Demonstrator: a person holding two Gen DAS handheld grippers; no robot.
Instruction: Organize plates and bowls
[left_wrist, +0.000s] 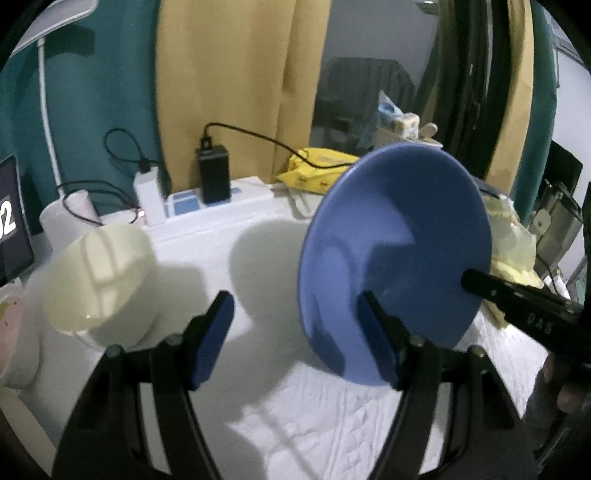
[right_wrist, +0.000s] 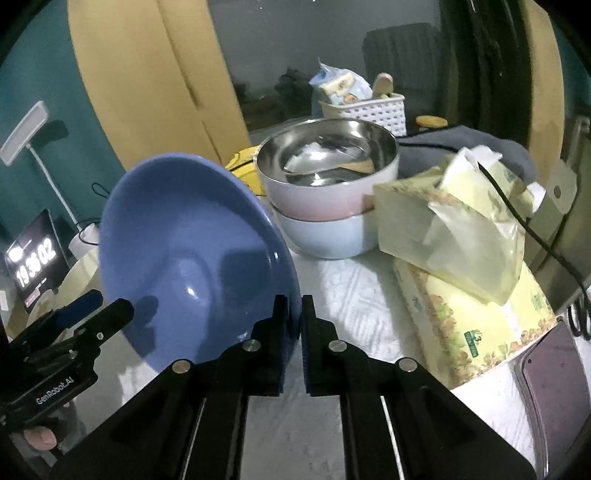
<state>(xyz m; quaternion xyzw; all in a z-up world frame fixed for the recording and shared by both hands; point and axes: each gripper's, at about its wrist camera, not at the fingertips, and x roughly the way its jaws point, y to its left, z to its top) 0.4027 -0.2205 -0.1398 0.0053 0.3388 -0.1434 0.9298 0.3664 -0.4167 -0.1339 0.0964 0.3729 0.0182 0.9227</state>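
Note:
A blue plate (left_wrist: 399, 236) hangs tilted on edge above the white table cloth (left_wrist: 280, 413). My right gripper (right_wrist: 294, 317) is shut on the rim of the plate (right_wrist: 192, 251); in the left wrist view its black fingers (left_wrist: 491, 290) reach the rim from the right. My left gripper (left_wrist: 297, 334) stands open just left of the plate, nothing between its pads, and shows in the right wrist view as the left gripper (right_wrist: 105, 304). A cream bowl (left_wrist: 99, 277) lies tipped at the left. Two steel-lined bowls (right_wrist: 328, 173) sit stacked, pink over pale blue, behind the plate.
Tissue packs (right_wrist: 465, 258) and a phone (right_wrist: 554, 373) fill the right side. A white basket (right_wrist: 369, 109), yellow packet (left_wrist: 317, 170), chargers with cables (left_wrist: 214, 173) and a lamp base (left_wrist: 68, 218) line the back. A tablet showing a clock (right_wrist: 35, 266) stands at the left, by a pink bowl (left_wrist: 11, 332).

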